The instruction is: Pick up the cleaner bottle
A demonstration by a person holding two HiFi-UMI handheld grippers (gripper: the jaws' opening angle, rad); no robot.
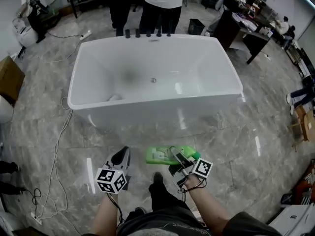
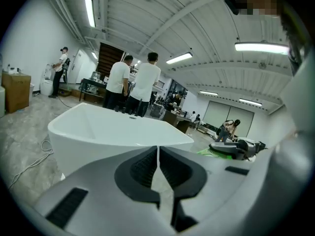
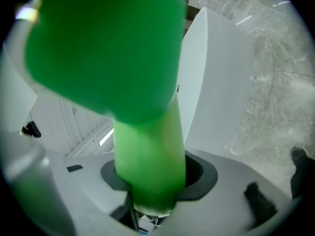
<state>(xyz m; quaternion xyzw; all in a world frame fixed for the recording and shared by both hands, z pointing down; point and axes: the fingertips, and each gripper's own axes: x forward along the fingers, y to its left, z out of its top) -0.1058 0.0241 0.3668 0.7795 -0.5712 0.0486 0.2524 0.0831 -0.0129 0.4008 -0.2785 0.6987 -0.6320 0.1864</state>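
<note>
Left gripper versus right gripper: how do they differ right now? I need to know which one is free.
Load: the left gripper has its jaws together on nothing, so it is free; the right gripper is clamped on the green cleaner bottle.
Aim: the left gripper points at the bathtub; the right gripper angles across toward the left, with the bottle lying level.
Shared: both are held low, short of the bathtub.

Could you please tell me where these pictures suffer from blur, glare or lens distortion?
Head view: sharp, with light streaks glaring on the glossy floor and sheen on the bathtub. Left gripper view: fisheye bends the ceiling lights; corners go black. Right gripper view: the cleaner bottle, so near, is soft and fills the frame.
</note>
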